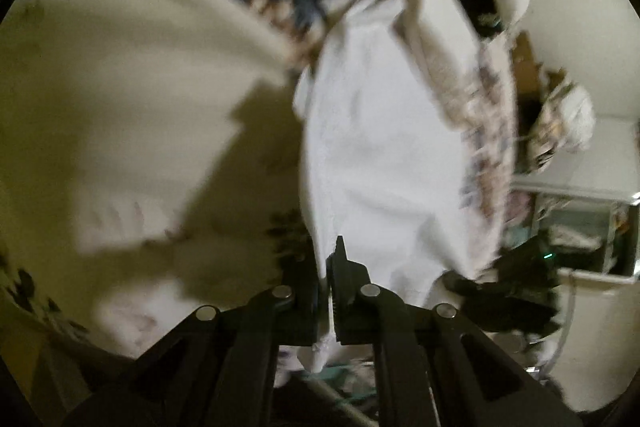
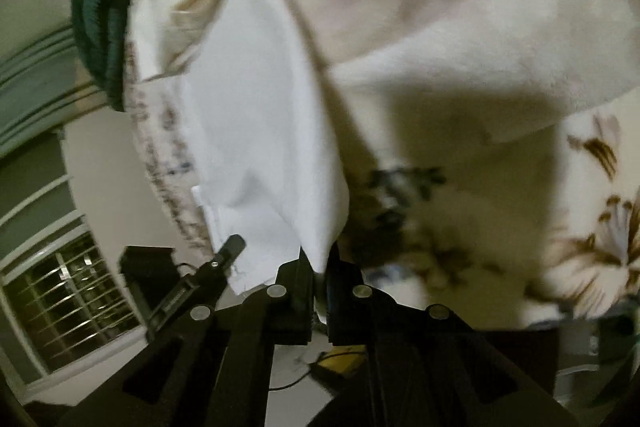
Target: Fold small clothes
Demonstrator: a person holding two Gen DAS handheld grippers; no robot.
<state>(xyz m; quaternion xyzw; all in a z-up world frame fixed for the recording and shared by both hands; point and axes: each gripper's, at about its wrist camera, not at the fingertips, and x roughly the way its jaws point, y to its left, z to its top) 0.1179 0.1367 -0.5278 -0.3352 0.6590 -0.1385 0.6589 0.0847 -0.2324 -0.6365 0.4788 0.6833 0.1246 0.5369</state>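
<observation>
Left wrist view shows the big floral bedspread spread under everything, cream with blue and brown flowers, and I judge it the surface for folding on. Over it hangs the white garment, lifted clear and stretched between my two hands. My left gripper is pinching one lower edge of that cloth, jaws pressed together on it; from the right wrist, my right gripper is pinching the other corner of the white garment the same way. To fold well, I judge I should keep both pinches level and the edge taut, then lay the cloth flat on the bedspread before bringing one half over. A pale blanket fold lies close beside the landing spot and could catch the hem. Everything is motion-blurred, so finer detail escapes me.
</observation>
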